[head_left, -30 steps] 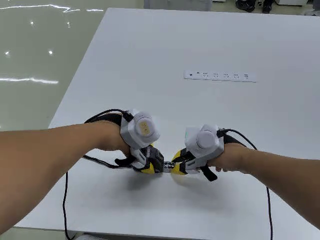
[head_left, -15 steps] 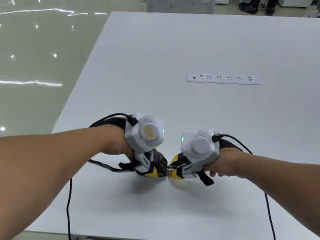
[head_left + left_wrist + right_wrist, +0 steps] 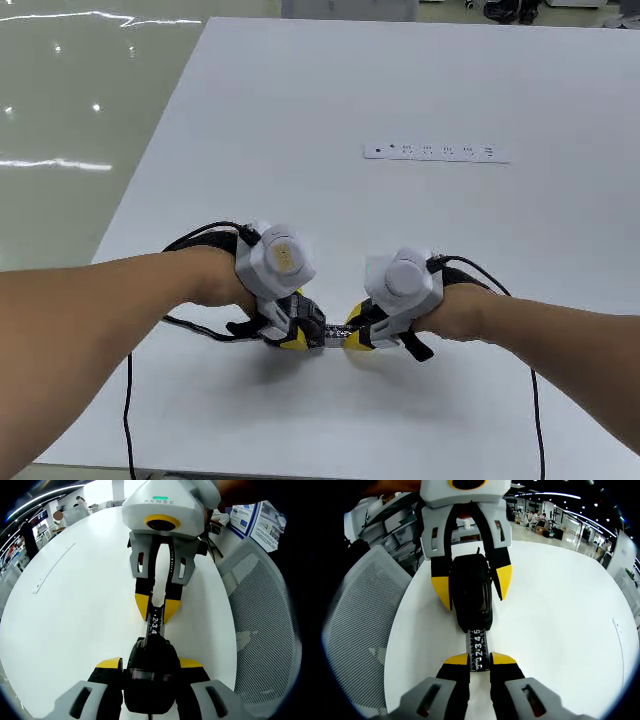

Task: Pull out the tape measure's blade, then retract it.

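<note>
The black tape measure (image 3: 308,326) lies low over the white table (image 3: 330,90), and my left gripper (image 3: 297,335) is shut on its case (image 3: 150,667). A short stretch of numbered blade (image 3: 154,622) runs out of the case to my right gripper (image 3: 354,337). That gripper is shut on the blade's end (image 3: 477,655), its yellow fingertips (image 3: 457,660) close together. In the right gripper view the case (image 3: 471,596) sits between the left gripper's yellow pads (image 3: 441,590). The two grippers face each other, a few centimetres apart.
A white power strip (image 3: 436,152) lies farther back on the table. Black cables (image 3: 195,238) trail from both grippers toward the near edge. A grey mesh chair (image 3: 260,605) stands just beyond the table's near side. Shiny floor (image 3: 70,120) lies to the left.
Since half a second ago the two grippers have drawn slightly apart, and a little more blade shows between them. The head camera has also shifted a bit.
</note>
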A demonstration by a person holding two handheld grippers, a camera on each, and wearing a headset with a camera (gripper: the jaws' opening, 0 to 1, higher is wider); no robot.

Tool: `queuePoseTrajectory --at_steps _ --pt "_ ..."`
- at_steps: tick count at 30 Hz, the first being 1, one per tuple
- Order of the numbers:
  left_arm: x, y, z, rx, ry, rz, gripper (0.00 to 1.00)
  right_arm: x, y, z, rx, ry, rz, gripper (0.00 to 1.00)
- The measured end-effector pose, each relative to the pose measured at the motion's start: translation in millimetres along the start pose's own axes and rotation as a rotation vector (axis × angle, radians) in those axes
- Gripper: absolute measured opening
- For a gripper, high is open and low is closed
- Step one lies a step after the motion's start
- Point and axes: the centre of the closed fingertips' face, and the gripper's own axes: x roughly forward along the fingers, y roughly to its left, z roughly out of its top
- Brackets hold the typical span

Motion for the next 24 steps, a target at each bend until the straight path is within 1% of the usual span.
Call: queuePoseTrajectory --at_steps 2,6,13,19,24 --pt "-1.6 -0.6 -0.3 0.0 -0.006 -0.007 0.38 -2.6 -2.3 -2.0 0.009 -0.003 -0.003 0.13" --pt "-0.9 -1.9 0.6 0.011 -0.006 -0.009 0.37 -5.1 -0.9 -4.0 0.012 -0.001 0.002 0.13" --pt "0.0 -1.5 0.8 0.015 -0.004 -0.006 0.37 -11.6 -2.3 -14.8 0.005 0.021 -0.004 0.13" --pt "0.2 -1.7 0.6 0.016 -0.004 -0.006 0.37 -22.4 -4.2 -26.5 0.014 0.036 -0.011 0.13" --pt "0.2 -1.9 0.7 0.017 -0.003 -0.006 0.37 -23.4 -4.2 -27.9 0.015 0.038 -0.011 0.13"
